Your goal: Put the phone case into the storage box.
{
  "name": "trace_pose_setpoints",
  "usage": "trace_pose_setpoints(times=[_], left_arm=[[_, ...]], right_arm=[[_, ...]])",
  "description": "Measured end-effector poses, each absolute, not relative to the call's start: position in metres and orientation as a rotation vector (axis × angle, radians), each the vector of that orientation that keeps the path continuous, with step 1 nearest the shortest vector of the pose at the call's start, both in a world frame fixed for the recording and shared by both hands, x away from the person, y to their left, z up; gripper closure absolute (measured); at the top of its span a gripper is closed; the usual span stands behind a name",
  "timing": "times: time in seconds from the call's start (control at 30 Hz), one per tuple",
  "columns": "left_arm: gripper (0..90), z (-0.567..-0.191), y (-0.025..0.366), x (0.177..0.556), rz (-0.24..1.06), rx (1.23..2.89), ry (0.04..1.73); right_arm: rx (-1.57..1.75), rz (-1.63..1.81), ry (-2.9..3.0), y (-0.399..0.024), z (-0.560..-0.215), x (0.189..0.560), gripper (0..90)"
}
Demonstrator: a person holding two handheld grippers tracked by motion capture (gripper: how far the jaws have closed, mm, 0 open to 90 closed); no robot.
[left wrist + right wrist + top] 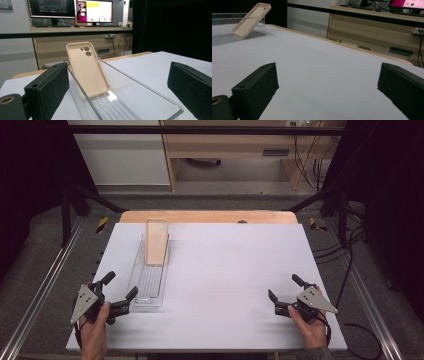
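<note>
A beige phone case is propped upright, leaning back, at the far end of a clear plastic tray that lies lengthwise near the left edge of the bench. The left tool is held just beside the tray's near end, jaws spread wide and empty. The right tool (equally wide open, nothing gripped) is held near the bench's near right corner, well apart from the tray.

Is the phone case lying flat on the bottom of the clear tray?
No, the beige phone case stands tilted, its lower edge on the floor of the clear tray and its top leaning back against the tray's far end.
</note>
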State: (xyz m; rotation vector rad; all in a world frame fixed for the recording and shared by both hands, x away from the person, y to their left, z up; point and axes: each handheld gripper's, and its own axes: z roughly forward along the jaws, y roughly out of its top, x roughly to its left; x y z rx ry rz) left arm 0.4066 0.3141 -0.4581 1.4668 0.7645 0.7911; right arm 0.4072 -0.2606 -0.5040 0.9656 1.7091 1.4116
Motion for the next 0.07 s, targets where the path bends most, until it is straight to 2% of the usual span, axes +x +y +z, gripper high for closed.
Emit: trace_pose_setpoints(times=[0.07], left_arm=[[3.6, -0.4592, 0.3147, 0.4063, 0.790, 1.463, 0.767]], right_arm=[[0.956, 1.407, 1.716, -0.2584, -0.5046, 0.4070, 3.6]])
